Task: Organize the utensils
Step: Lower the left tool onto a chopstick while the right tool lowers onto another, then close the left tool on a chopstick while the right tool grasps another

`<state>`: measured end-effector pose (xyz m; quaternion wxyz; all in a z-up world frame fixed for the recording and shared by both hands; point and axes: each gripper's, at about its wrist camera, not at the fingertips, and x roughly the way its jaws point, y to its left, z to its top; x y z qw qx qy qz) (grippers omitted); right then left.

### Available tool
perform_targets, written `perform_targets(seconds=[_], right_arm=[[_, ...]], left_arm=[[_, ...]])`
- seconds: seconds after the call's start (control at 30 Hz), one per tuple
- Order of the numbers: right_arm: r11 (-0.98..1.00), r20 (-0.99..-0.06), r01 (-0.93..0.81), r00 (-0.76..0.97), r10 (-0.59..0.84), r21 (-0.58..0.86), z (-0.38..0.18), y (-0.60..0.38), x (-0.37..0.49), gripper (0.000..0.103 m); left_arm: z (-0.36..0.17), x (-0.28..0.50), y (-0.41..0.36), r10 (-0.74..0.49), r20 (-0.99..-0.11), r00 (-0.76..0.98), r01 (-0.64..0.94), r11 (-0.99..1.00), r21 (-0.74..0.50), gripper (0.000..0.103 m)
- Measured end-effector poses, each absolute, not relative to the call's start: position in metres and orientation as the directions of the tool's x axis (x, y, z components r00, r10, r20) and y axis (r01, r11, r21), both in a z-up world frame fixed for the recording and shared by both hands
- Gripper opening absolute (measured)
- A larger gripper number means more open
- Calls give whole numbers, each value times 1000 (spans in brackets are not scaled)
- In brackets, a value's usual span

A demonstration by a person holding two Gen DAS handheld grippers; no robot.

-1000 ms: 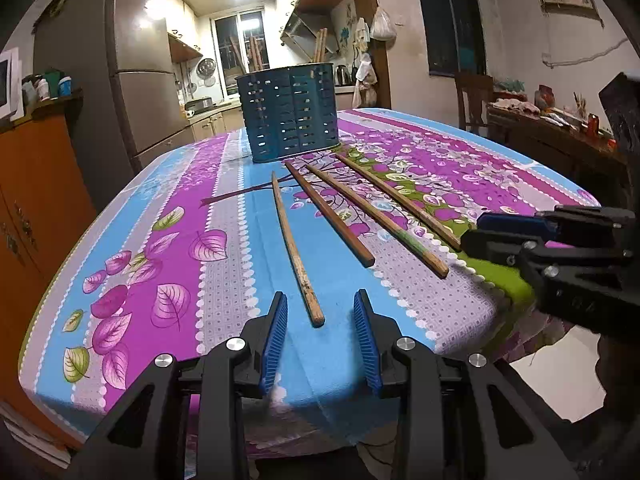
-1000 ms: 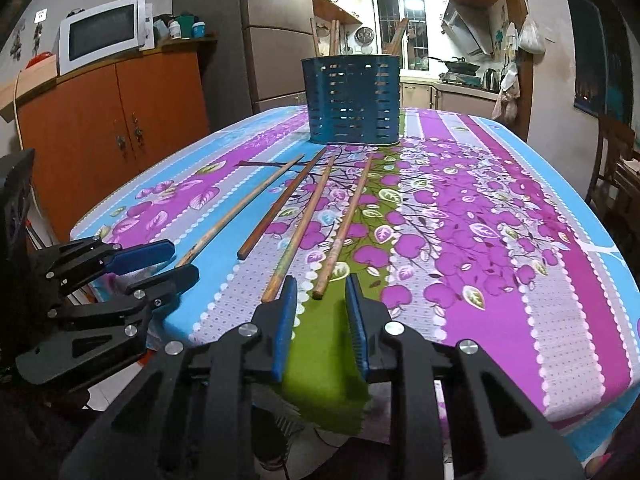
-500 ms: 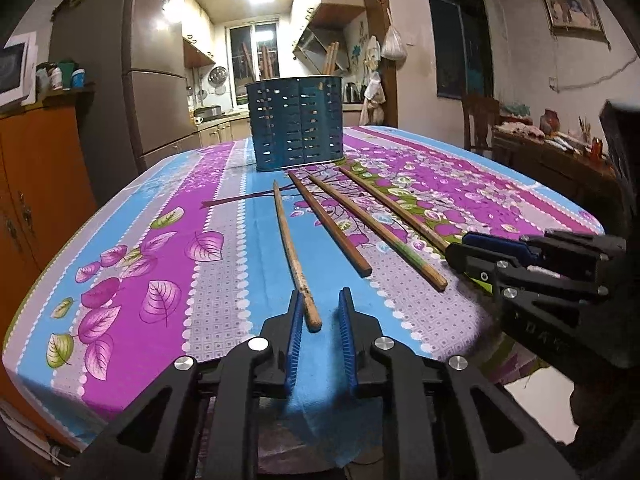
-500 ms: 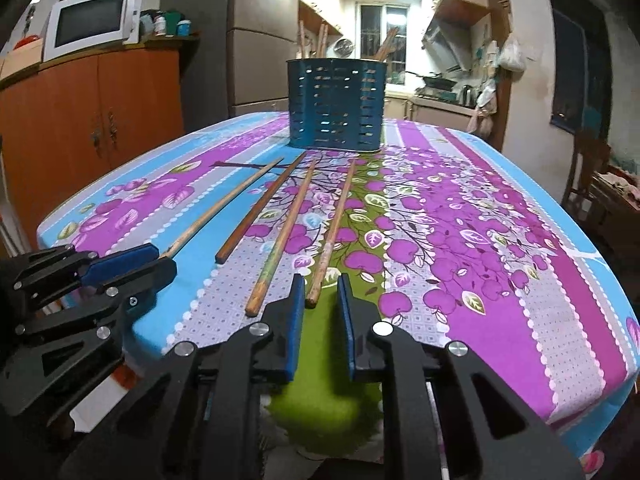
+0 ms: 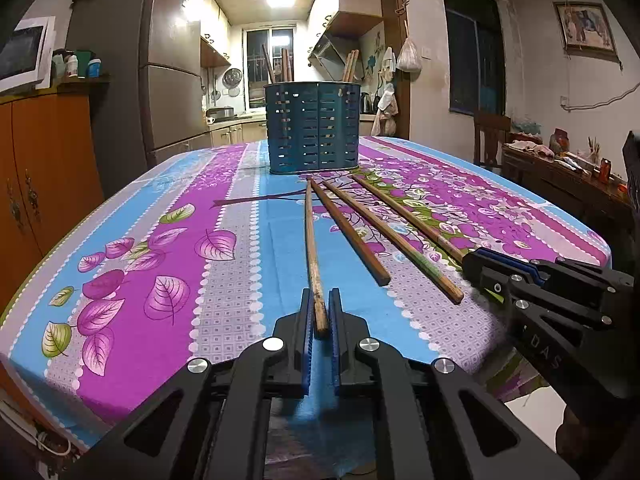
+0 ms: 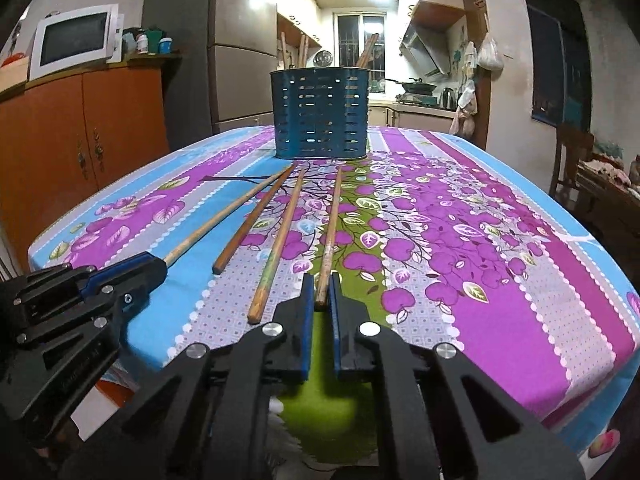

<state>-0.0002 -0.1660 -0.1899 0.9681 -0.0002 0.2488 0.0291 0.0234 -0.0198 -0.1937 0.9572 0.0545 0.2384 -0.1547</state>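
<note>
While each stick points straight away toward the blue holder (image 5: 314,128), your left gripper (image 5: 320,312) pinches the leftmost chopstick (image 5: 310,236) and your right gripper (image 6: 320,296) pinches the rightmost chopstick (image 6: 331,224), both on the table.

The four chopsticks (image 5: 344,230) lying in front of the blue holder (image 5: 314,128) look like worn, matt wood, one (image 6: 276,258) with scuffed greenish paint near its end. The holder looks like slotted plastic with a dull sheen. Under it, the tablecloth (image 5: 160,264) is matt printed cloth. Behind the holder, the fridge (image 6: 240,60) has a smooth, glossy face.
</note>
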Motion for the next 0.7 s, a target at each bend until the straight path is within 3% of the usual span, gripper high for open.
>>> perform_targets(seconds=[0.33,0.7], right_arm=[[998,-467,-38,883,53,41,-180,-175,-2,5],[997,-368,-59,929,37,-47,-147,-178,-16,4]], left_arm=[[-181,22,-11,-277,-467,840,308,951,-10,7],[-151,16,3,-255,-454,854,283,959,-5,7]])
